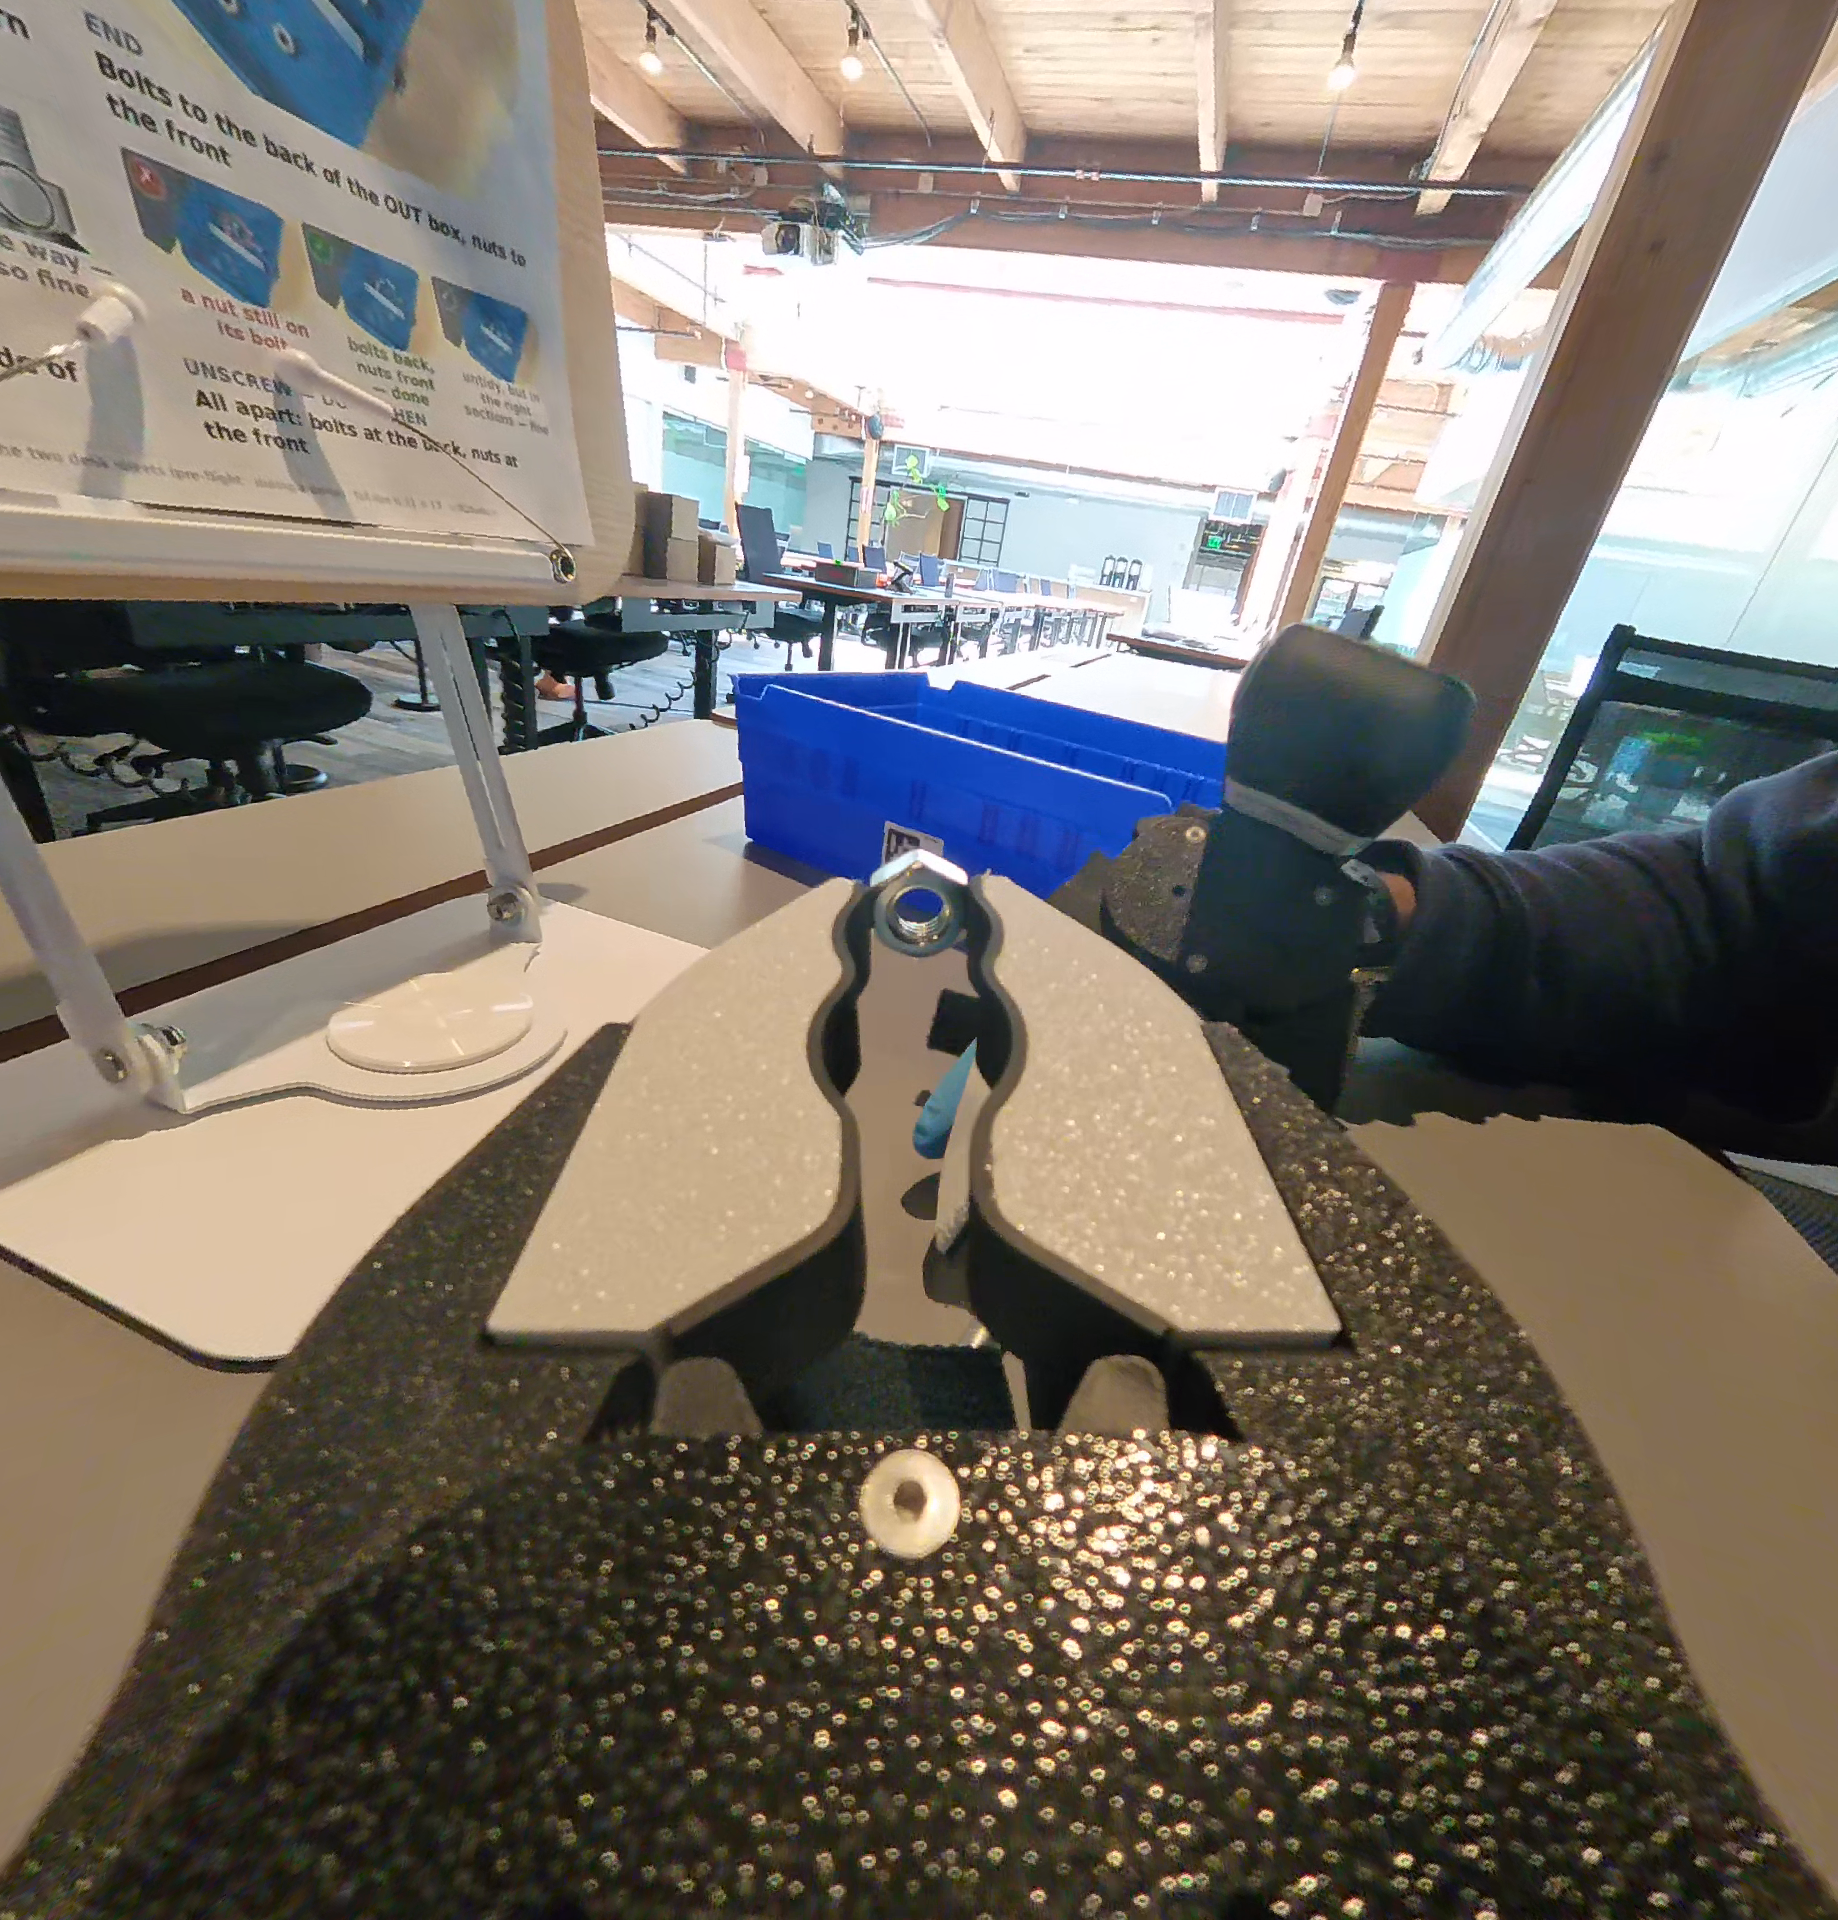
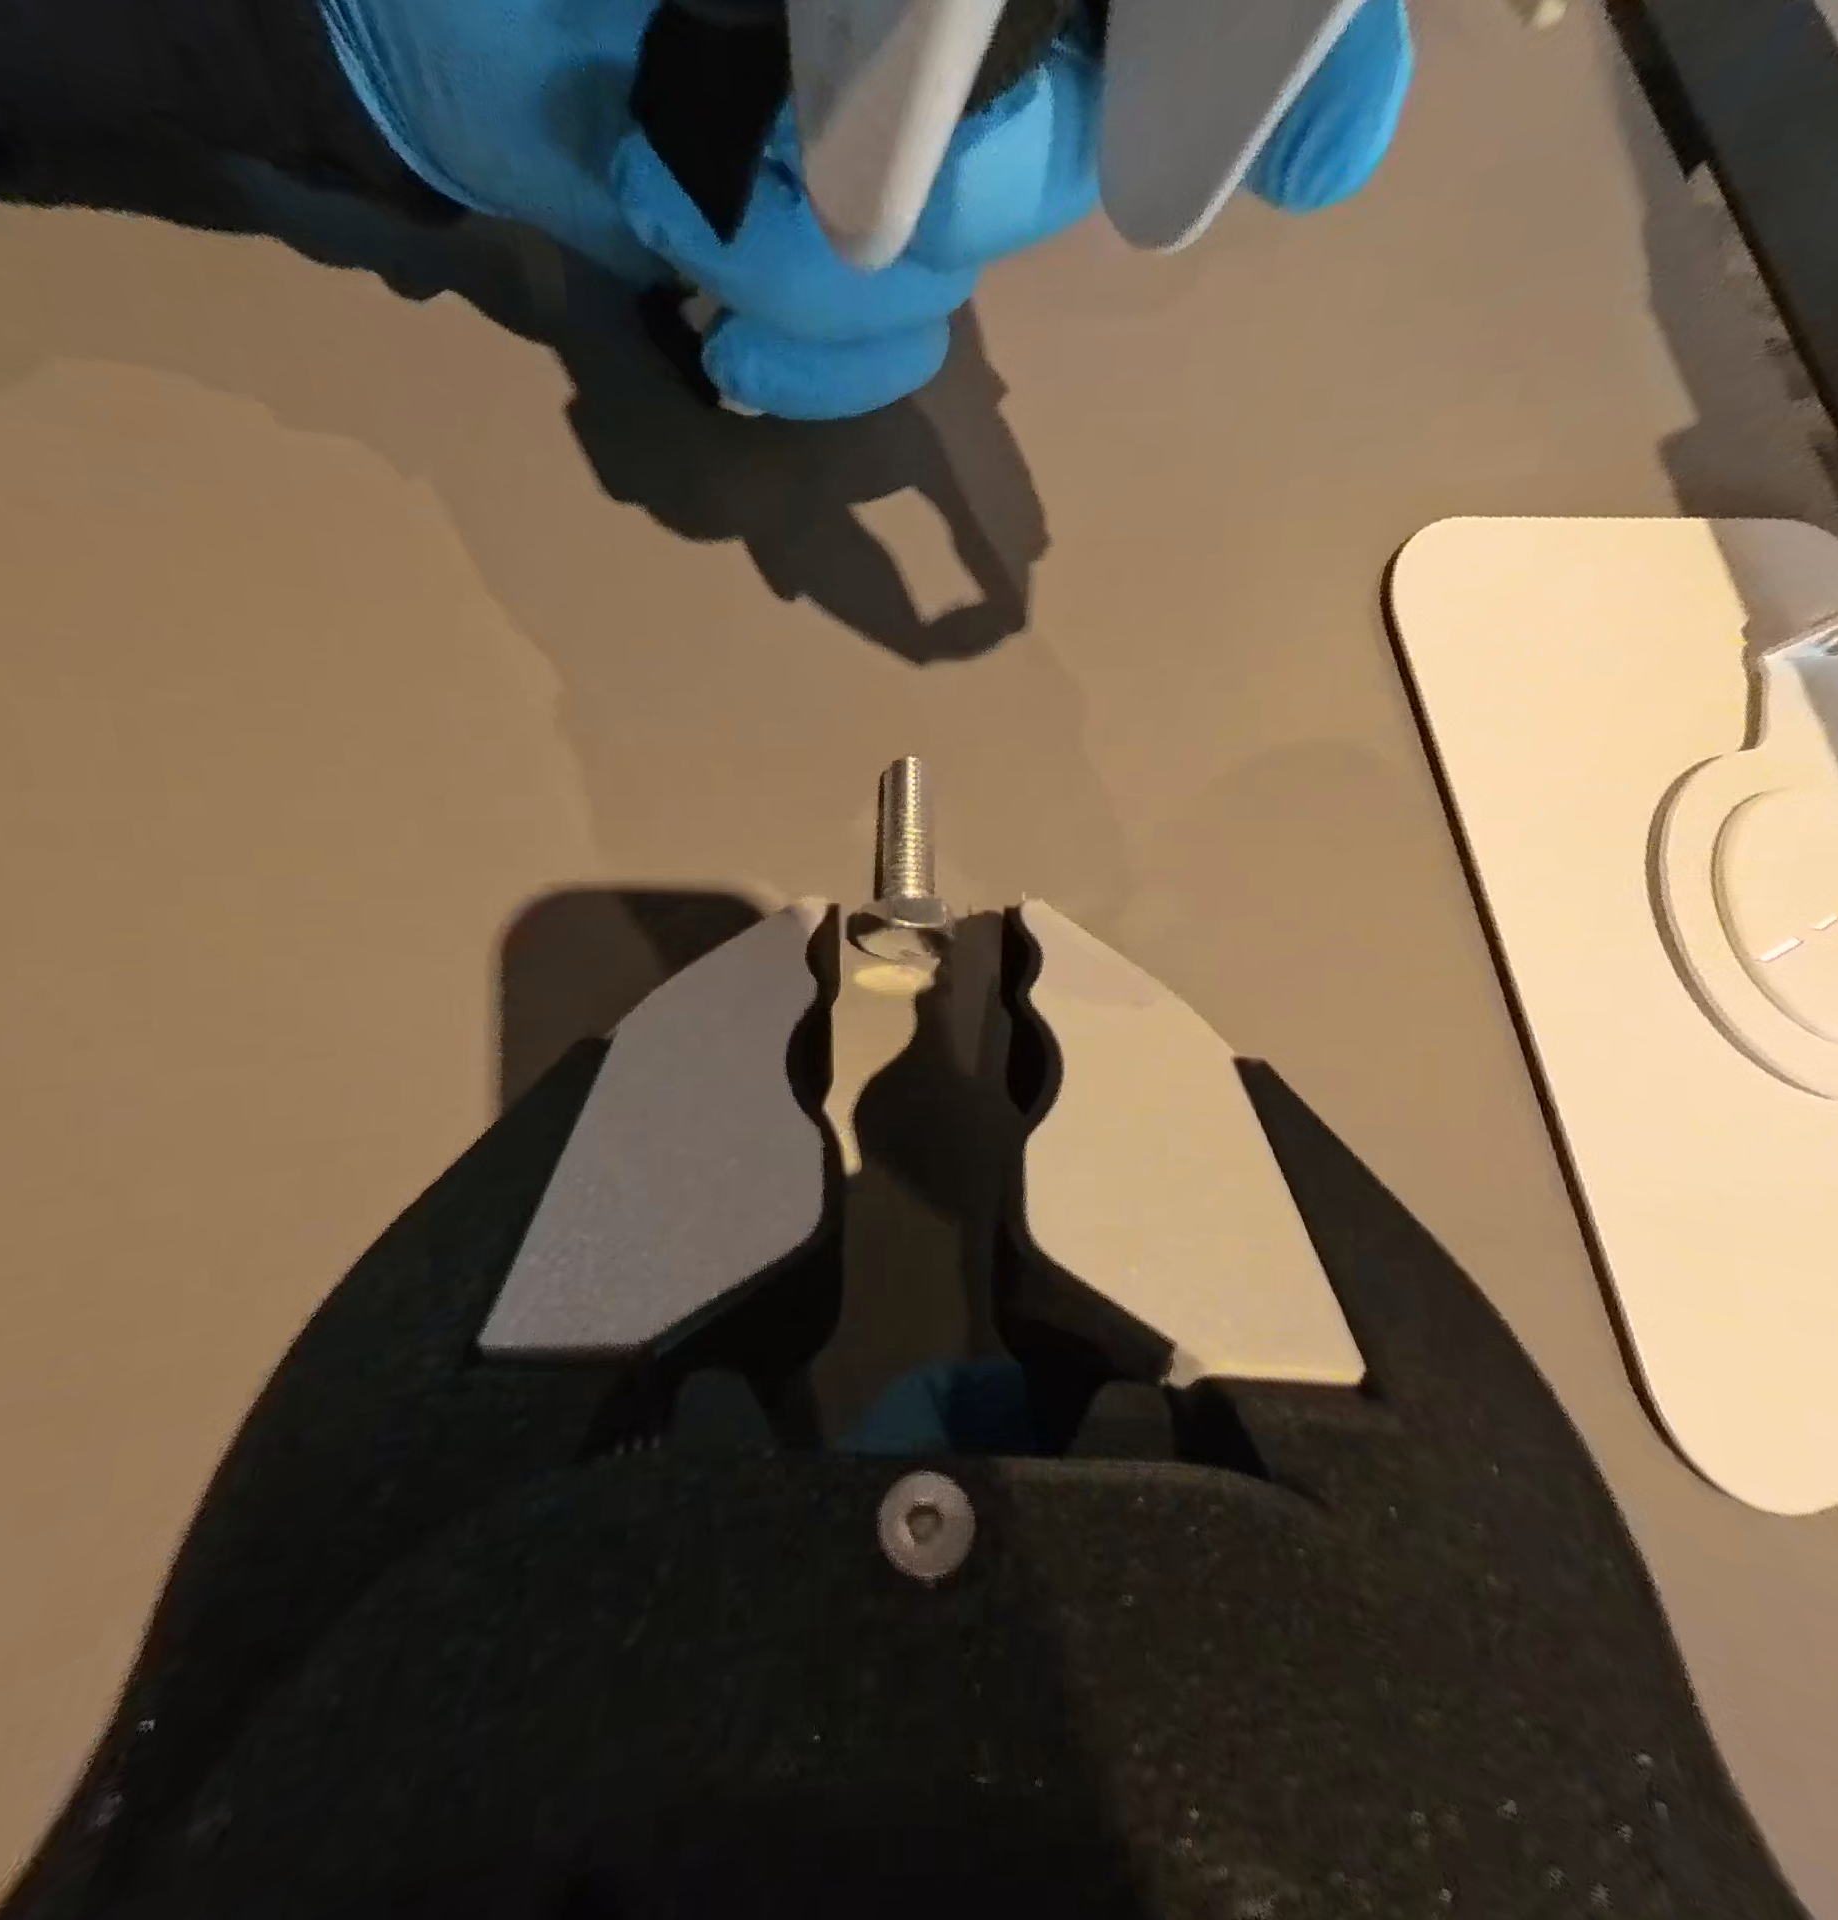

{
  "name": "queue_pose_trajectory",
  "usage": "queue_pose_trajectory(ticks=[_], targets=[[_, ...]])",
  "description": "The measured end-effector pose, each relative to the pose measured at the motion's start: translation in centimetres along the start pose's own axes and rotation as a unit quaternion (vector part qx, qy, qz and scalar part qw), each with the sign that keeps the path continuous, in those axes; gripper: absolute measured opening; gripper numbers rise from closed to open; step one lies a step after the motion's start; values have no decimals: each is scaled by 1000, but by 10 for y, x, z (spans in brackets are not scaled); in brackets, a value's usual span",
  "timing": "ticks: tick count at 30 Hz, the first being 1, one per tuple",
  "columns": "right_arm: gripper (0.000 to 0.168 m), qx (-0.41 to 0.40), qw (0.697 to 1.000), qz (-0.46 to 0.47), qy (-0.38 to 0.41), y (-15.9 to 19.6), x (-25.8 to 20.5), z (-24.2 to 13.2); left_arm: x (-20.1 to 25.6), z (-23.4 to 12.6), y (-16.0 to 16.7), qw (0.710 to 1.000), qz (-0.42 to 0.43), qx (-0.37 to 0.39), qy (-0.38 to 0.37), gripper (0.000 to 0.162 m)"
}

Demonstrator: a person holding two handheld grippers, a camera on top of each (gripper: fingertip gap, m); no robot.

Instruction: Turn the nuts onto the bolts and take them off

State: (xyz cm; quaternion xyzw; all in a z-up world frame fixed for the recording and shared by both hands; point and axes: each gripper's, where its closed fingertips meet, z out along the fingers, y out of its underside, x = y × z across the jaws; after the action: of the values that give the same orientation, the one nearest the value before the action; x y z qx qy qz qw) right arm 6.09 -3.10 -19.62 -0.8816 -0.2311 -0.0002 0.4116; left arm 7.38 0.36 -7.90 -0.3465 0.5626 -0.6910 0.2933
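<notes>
My left gripper (image 1: pixel 915 902) is shut on a silver hex nut (image 1: pixel 913 914), held at the fingertips with its threaded hole facing the camera, above the tan table. My right gripper (image 2: pixel 902 925) is shut on the head of a silver bolt (image 2: pixel 899 831); its threaded shank points forward, away from the camera, over the table. In the right wrist view the left gripper's grey fingers (image 2: pixel 894 135) and a blue-gloved hand (image 2: pixel 821 301) show blurred at the top, apart from the bolt. In the left wrist view the right gripper's black body (image 1: pixel 1268 894) is at right, held by a dark-sleeved arm.
A blue bin (image 1: pixel 956 790) stands on the table behind the left gripper. A white stand base (image 1: pixel 271 1164) with an instruction sheet (image 1: pixel 260 260) is at left; the same base (image 2: pixel 1621 935) is at right in the right wrist view. A dark screen (image 1: pixel 1715 748) is far right. The tips of one gripper are about 12 cm away from the tips of the other.
</notes>
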Motion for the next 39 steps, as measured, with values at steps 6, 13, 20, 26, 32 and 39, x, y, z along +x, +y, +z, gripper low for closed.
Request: queue_pose_trajectory(ticks=[6, 13, 20, 26, 32, 39], targets=[[21, -4, 1000, 0, -12, 0, -3, 1, 2, 2, 2, 1000, 2, -4, 3, 17], [18, -2, 1000, -10, -10, -1, -4, 1, 2, 3, 4, 1000, 2, -7, 3, 17], [18, 52, 997, 43, -25, -11, 5, -9, -1, -1, 2, 1000, 0, -5, 1, 16], [18, 174, 975, 122, -59, -42, 22, -23, -5, -10, 0, 1000, -7, -6, 13, 17], [18, 284, 951, 89, -82, -67, 16, -46, 4, -24, -3, 996, -41, -6, 76, 17], [17, 332, 934, 84, -103, -72, 4, -62, 35, -31, 7, 982, -57, -41, 175, 16]])
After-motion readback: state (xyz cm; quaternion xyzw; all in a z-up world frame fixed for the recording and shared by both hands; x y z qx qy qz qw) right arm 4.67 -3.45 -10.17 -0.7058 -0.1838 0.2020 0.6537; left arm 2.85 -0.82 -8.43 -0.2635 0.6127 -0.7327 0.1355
